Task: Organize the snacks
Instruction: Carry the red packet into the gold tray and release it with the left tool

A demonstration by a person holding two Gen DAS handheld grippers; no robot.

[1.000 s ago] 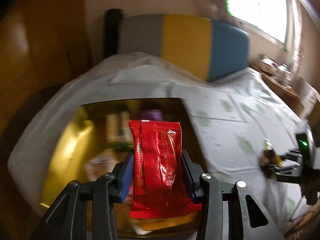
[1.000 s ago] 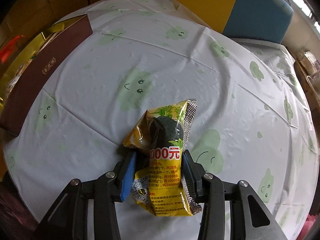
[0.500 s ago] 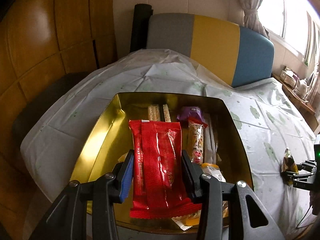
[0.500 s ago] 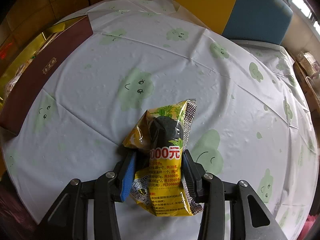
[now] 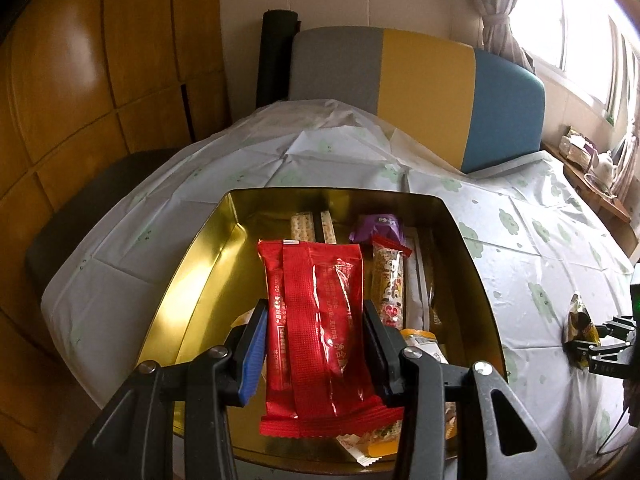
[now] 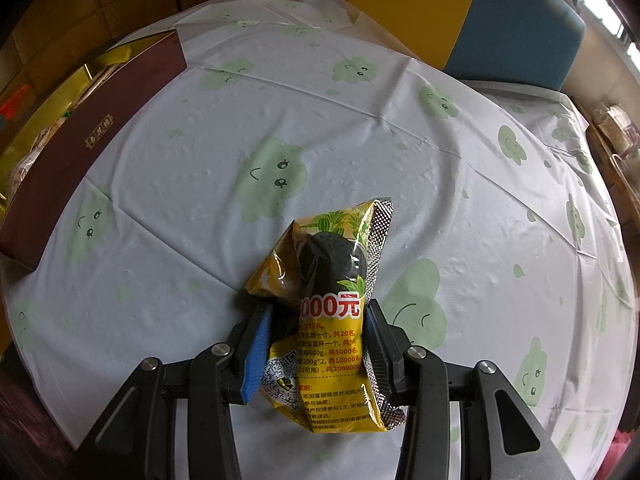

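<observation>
My left gripper (image 5: 314,320) is shut on a red snack packet (image 5: 316,328) and holds it above the gold tin box (image 5: 188,280). The box holds several snacks, among them a purple packet (image 5: 378,227) and a long yellow bar (image 5: 387,280). My right gripper (image 6: 318,324) is shut on a yellow and black snack bag (image 6: 332,300), just above the tablecloth (image 6: 360,140). In the left wrist view the right gripper (image 5: 600,344) shows at the far right with the bag (image 5: 578,320). The box's dark red wall (image 6: 88,148) shows at the left in the right wrist view.
The round table wears a white cloth with green cloud faces (image 5: 540,232). A grey, yellow and blue chair back (image 5: 420,92) stands behind the table. Wooden wall panels (image 5: 80,80) are on the left. A side shelf with a teapot (image 5: 600,168) is far right.
The left gripper has swung left and come over the box with the red packet; the view has sharpened. The right gripper holds its bag nearly still.
</observation>
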